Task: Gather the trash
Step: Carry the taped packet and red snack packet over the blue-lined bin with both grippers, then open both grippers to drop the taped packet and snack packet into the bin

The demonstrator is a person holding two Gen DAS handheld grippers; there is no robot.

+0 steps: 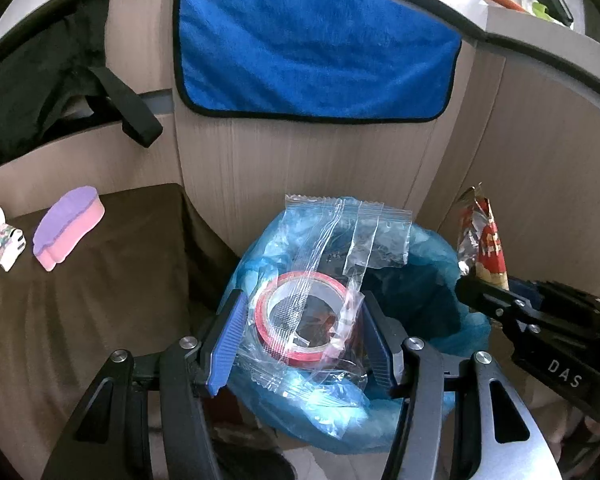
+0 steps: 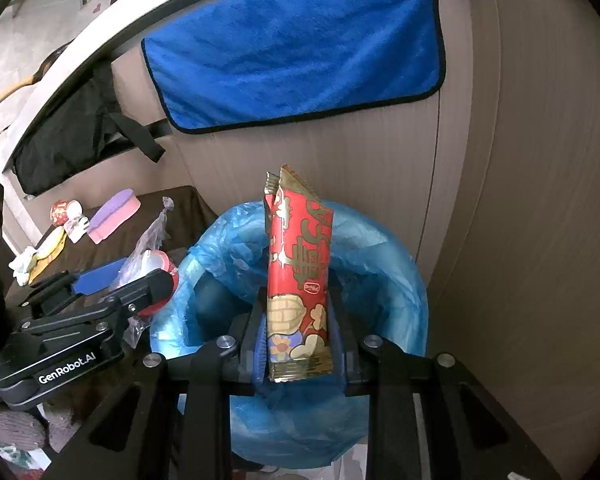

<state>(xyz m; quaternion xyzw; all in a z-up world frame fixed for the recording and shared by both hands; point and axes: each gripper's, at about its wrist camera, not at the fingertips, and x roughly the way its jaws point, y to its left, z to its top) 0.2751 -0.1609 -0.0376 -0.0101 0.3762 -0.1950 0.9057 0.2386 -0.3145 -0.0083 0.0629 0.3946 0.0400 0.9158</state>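
Right wrist view: my right gripper (image 2: pixel 298 344) was clamped on a red snack wrapper (image 2: pixel 300 276) at frame centre, over the blue-lined bin (image 2: pixel 380 248). At left, my left gripper (image 1: pixel 300 336) pinched a bagged tape roll (image 1: pixel 300 316); dropping both came next, I judged.

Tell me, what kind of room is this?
Probably a room in someone's home, perhaps near a kitchen: a blue towel hangs over a wood-look panel, a bin with a blue bag stands below, and a scrub sponge lies on the table.
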